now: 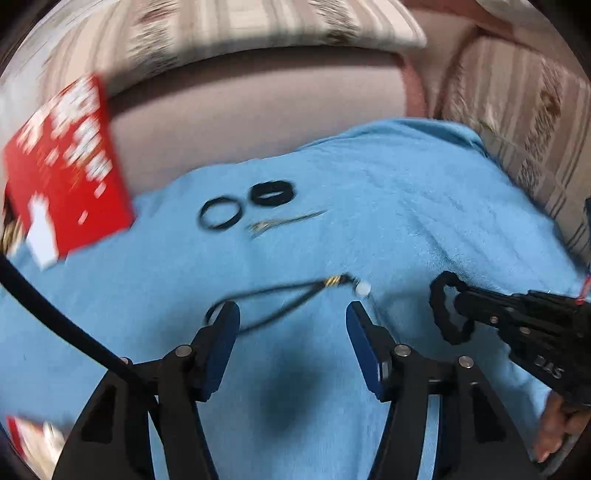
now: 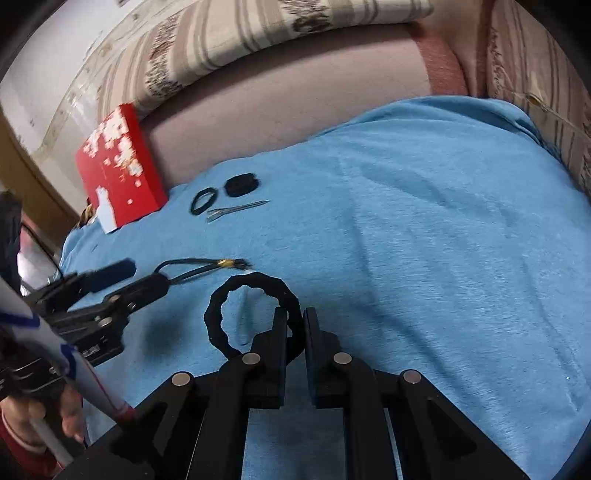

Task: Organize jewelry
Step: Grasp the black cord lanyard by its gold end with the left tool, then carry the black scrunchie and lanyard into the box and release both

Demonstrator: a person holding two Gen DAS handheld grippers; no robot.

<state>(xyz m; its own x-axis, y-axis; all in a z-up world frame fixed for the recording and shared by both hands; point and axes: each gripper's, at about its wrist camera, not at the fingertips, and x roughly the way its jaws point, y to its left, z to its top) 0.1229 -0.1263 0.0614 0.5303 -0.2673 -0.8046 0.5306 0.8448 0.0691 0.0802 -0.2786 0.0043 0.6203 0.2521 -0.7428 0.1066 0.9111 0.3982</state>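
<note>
My right gripper [image 2: 295, 318] is shut on a chunky black hair tie [image 2: 218, 317], a ring lifted just above the blue towel [image 2: 424, 221]; the left wrist view shows the same hair tie [image 1: 445, 310] hanging from the right gripper [image 1: 461, 304]. My left gripper [image 1: 293, 314] stands open over the towel [image 1: 424, 206]. A black cord necklace [image 1: 295, 291] with a gold and a white bead lies on the towel between its fingers, its loop by the left fingertip [image 1: 227, 317]. The right wrist view shows the left gripper [image 2: 129, 277] beside that necklace [image 2: 199, 268].
At the towel's far left lie a thin black ring [image 1: 220, 214], a thick black scrunchie [image 1: 271, 193] and a metal hair clip [image 1: 284, 221], next to a red box [image 1: 66, 173]. Striped sofa cushions [image 2: 258, 33] border the towel. A person's hand [image 2: 70, 413] grips the left tool.
</note>
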